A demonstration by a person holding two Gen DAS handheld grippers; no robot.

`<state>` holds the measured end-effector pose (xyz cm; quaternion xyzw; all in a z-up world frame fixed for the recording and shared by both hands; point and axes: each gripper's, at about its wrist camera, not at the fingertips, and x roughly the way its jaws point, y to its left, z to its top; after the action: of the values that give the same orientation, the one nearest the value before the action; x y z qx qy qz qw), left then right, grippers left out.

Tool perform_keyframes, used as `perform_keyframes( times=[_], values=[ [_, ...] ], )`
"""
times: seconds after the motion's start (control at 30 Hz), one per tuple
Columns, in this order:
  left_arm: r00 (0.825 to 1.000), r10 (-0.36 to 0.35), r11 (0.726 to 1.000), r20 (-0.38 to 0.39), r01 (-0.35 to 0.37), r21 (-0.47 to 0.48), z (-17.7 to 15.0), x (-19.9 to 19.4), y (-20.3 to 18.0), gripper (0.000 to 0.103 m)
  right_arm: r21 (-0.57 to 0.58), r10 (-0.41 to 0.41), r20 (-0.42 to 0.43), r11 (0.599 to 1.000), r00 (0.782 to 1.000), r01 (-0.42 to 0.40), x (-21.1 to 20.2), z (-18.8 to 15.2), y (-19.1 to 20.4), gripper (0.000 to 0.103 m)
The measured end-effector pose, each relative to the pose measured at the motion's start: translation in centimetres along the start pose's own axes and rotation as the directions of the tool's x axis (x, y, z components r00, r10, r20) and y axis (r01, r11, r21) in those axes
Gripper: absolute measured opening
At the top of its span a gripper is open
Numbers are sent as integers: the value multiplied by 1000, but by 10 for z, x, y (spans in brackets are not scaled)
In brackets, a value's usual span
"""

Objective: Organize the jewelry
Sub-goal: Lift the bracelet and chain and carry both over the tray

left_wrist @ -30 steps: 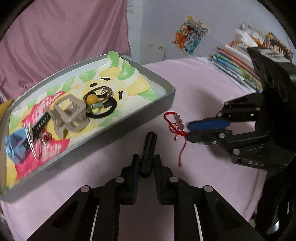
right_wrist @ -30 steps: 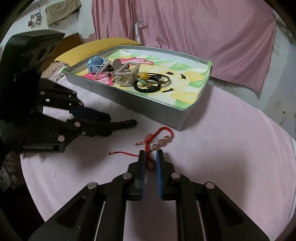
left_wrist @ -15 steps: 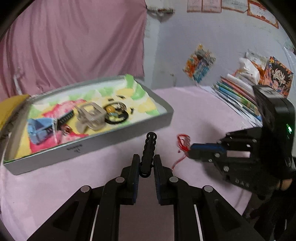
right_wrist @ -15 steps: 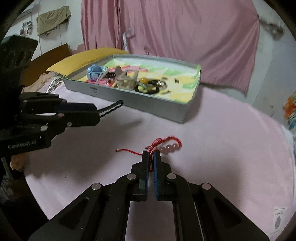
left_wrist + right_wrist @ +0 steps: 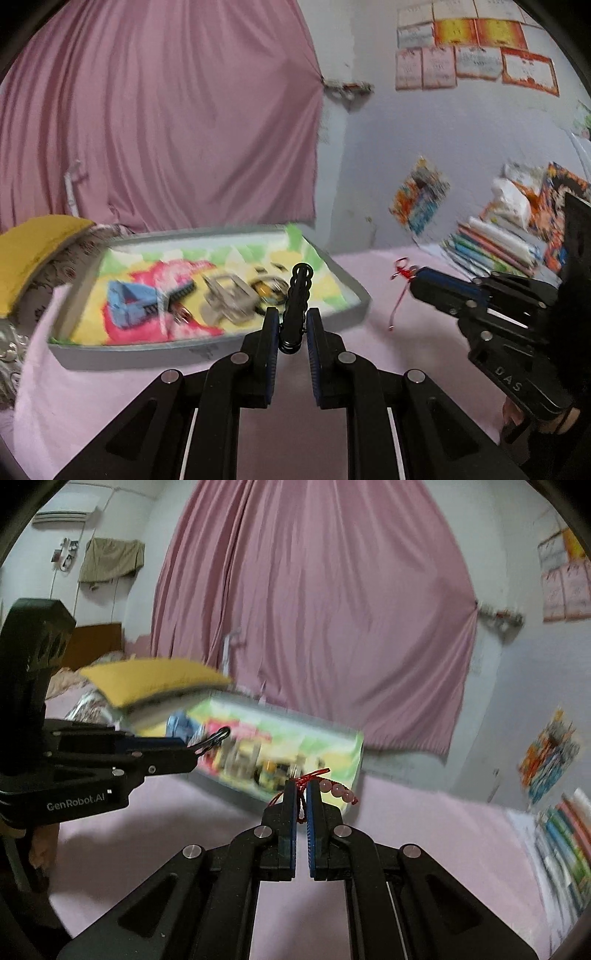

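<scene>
My left gripper (image 5: 289, 321) is shut on a black wavy hair clip (image 5: 297, 299) and holds it in the air near the grey tray (image 5: 207, 350). The clip also shows in the right wrist view (image 5: 214, 736). My right gripper (image 5: 300, 794) is shut on a red cord bracelet with pink beads (image 5: 334, 788), lifted off the pink cloth. The bracelet's cord hangs from the right gripper in the left wrist view (image 5: 400, 275). The tray holds a blue clip (image 5: 127, 301), a beige claw clip (image 5: 229, 295) and other pieces on a colourful lining.
The pink cloth (image 5: 406, 317) covers the surface. A stack of books (image 5: 495, 243) lies at the far right by the wall. A yellow cushion (image 5: 33, 251) sits left of the tray. A pink curtain (image 5: 314, 609) hangs behind.
Both grippers have risen off the cloth with their items. The red bracelet has left the cloth and hangs from the right gripper. The black clip is now held over the tray's near edge.
</scene>
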<state>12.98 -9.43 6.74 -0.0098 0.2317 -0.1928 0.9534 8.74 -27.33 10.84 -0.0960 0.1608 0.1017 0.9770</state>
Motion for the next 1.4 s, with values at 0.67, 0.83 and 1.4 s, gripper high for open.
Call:
perform_keyframes(
  times=[0.67, 0.83, 1.4],
  values=[
    [947, 216, 976, 238, -215, -32, 54, 6, 59, 14, -148, -77, 276, 981, 958, 122, 54, 76, 68, 4],
    [939, 239, 971, 246, -233, -50, 55, 18, 71, 14, -146, -67, 268, 983, 961, 109, 73, 78, 78, 4],
    [965, 244, 966, 99, -233, -108, 44, 55, 102, 14, -7, 2, 118, 1000, 993, -1, 126, 60, 40, 4]
  ],
)
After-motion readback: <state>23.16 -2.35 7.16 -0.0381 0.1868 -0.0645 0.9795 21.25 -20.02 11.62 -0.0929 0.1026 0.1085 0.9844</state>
